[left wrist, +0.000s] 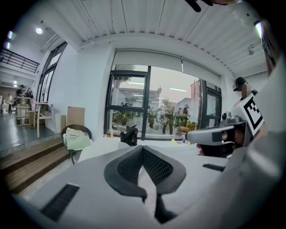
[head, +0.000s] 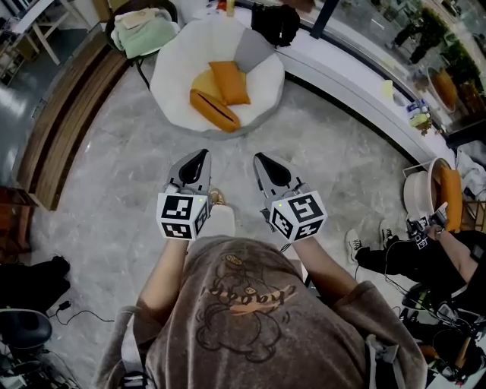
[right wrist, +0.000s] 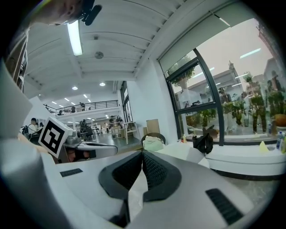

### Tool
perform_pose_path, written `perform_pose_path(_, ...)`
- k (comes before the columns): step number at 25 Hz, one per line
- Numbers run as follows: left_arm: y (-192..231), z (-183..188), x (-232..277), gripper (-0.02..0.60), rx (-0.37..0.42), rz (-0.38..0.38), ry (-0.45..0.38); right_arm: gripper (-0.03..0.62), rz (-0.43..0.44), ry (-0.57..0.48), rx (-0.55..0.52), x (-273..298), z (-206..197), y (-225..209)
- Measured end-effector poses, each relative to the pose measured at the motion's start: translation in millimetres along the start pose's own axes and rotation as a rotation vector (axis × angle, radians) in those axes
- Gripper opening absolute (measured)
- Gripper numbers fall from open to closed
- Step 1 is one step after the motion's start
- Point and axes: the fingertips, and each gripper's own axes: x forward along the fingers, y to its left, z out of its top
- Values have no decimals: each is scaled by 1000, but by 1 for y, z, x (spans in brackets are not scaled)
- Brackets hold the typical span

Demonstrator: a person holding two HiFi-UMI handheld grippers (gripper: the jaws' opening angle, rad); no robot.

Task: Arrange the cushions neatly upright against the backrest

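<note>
Both tools empty. Left gripper (head: 200, 156) has its jaws pressed together with nothing in them, and its own view shows the pads meeting at the tips. Right gripper (head: 261, 158) is the same: fully closed, holding nothing. They sit side by side, apart, both aimed at the chair ahead.

Room to move: bare marble floor (head: 121, 197) runs from the tips up to the white chair (head: 173, 80), nothing on it in that lane.
- Left edge: wooden step (head: 64, 121), running diagonally.
- Right and far side: curved white bench (head: 342, 80) under the windows.
- Right edge, close by: seated person (head: 425, 254) and a second white chair (head: 416, 194) with an orange cushion in it.

Cushions are all in the white chair's seat, well apart from both grippers. Count is 4:
- 2 orange: long orange cushion (head: 214, 111) lying across the front of the seat, flat orange cushion (head: 229, 82) resting behind it, touching.
- 1 yellow cushion (head: 200, 82), underneath the orange pair.
- 1 grey cushion (head: 253, 52) up at the back rim, tilted.

Farther out:
- 1 black bag (head: 275, 23) on the bench, just behind the chair.
- 1 green-padded chair (head: 146, 32) to the chair's left.
</note>
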Motion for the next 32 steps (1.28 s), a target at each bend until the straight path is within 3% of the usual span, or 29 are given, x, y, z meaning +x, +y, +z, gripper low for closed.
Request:
perform_pose_path(18, 96, 31, 101, 5, -2, -70, 33, 20, -61, 25, 27, 126, 28, -48)
perform_pose_path(32, 135, 45, 159, 5, -1, -161, 43, 20, -140, 25, 18, 177, 48, -73)
